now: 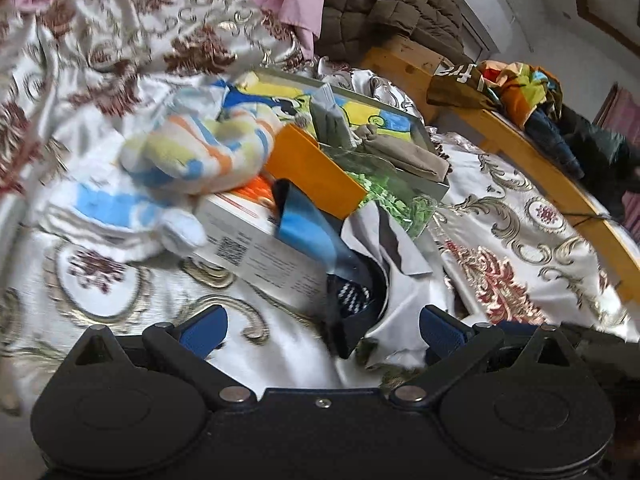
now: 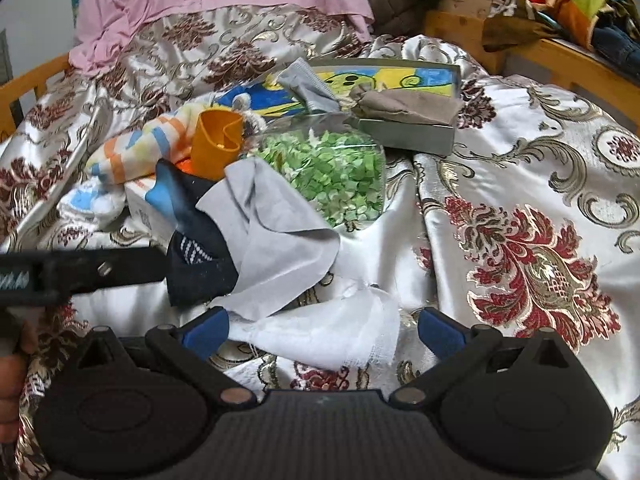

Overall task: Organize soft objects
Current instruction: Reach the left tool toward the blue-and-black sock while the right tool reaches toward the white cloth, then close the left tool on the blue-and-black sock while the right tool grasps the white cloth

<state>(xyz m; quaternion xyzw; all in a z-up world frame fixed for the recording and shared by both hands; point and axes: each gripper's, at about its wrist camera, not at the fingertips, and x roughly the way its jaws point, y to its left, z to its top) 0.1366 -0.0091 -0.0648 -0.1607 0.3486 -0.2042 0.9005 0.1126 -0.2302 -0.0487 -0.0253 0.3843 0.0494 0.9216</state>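
Note:
A pile of soft things lies on the patterned bedspread. A striped pastel towel drapes over a white box. A dark blue sock and a grey cloth lie in front. A white gauze cloth lies between the fingers of my right gripper, which is open. My left gripper is open just before the sock. A brown sock rests on a flat grey box.
A clear bag of green bits, an orange cup, a pink sheet and a brown quilted coat lie behind. A wooden bed rail carries colourful clothes on the right.

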